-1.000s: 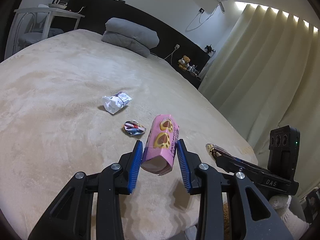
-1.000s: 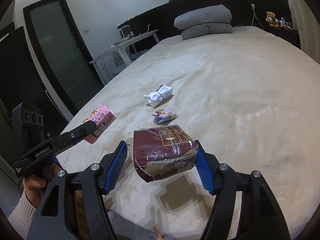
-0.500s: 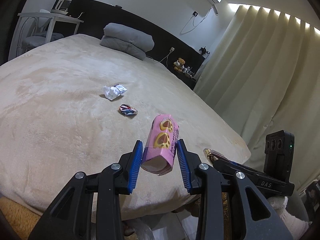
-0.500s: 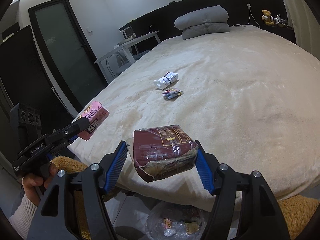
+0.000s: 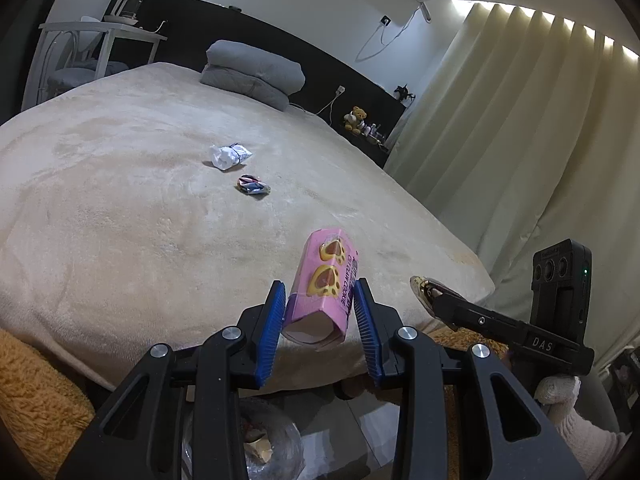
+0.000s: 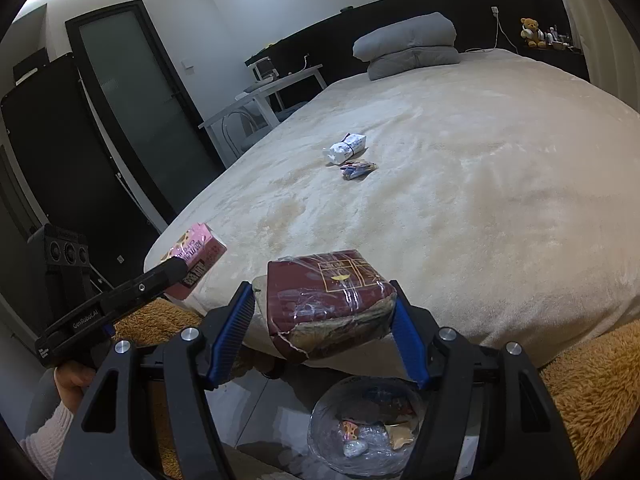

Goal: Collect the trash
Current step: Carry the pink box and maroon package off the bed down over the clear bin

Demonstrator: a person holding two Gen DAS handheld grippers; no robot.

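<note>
My left gripper (image 5: 320, 312) is shut on a pink cookie box (image 5: 326, 288), held past the foot edge of the bed. My right gripper (image 6: 324, 320) is shut on a dark red wrapped packet (image 6: 328, 300), held above a clear trash bag (image 6: 366, 428) on the floor. The bag also shows in the left wrist view (image 5: 260, 440). A crumpled white wrapper (image 5: 229, 155) and a small colourful wrapper (image 5: 253, 185) lie on the beige bed (image 5: 120, 208). Both also show in the right wrist view: the white wrapper (image 6: 347, 147) and the colourful wrapper (image 6: 357, 168).
Grey pillows (image 5: 256, 72) lie at the head of the bed. A white side table (image 5: 100, 40) stands at the left, curtains (image 5: 520, 140) at the right. An orange shaggy rug (image 6: 592, 392) lies at the foot of the bed. A dark door (image 6: 132, 100) is at the left.
Both grippers have pulled back from the bed with their items. The bed edge, the rug and the trash bag below have come into view.
</note>
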